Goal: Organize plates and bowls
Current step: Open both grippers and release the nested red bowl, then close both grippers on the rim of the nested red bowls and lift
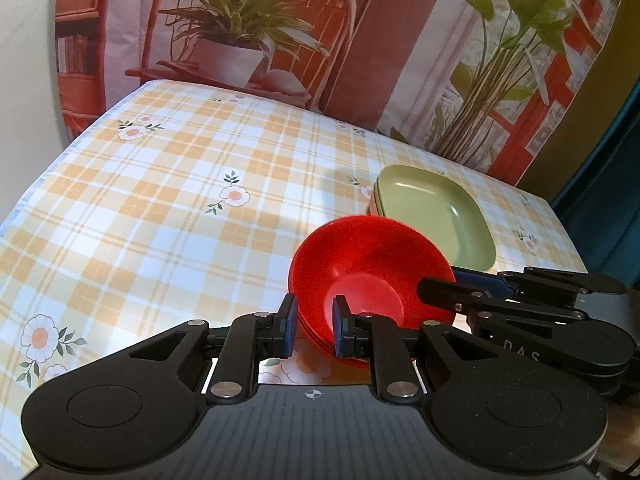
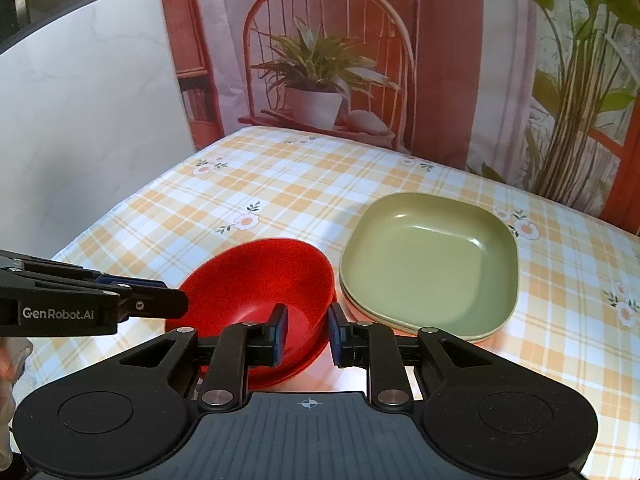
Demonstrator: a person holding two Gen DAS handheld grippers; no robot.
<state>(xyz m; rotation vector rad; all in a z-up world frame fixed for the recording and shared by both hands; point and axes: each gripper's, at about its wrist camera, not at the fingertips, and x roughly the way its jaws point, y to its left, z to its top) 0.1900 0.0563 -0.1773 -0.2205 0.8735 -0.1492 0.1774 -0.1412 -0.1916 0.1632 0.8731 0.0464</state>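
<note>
Looking down at a stack of red bowls (image 2: 256, 280) on the checked tabletop (image 2: 280, 184), just beside a stack of green plates (image 2: 428, 264); hard to say whether touching or only very near. Left tool (image 1: 314, 320) set over the bowl rim on one side, one finger inside and one outside. Right tool (image 2: 306, 328) set over the rim on the other side in the same way, close to the plates. Both partly closed with the rim in the gap, but no way to tell whether really squeezing or only hanging around it. Plenty to go wrong from here. Lifting with a weak pinch could let the smooth bowls slip out and drop. Pulling up only the top bowl could drag the ones under it along, then let them fall back with a bang. Lifting one side faster than the other could tip the stack and spill it. Swinging to the right could bump the plates and push them toward the tabletop edge. Hard to count the bowls, with only thin rims peeking out below the top one. Same with the plates: a paler edge showing underneath, number unknown. Near side of the bowls hidden behind the black tool bodies.
</note>
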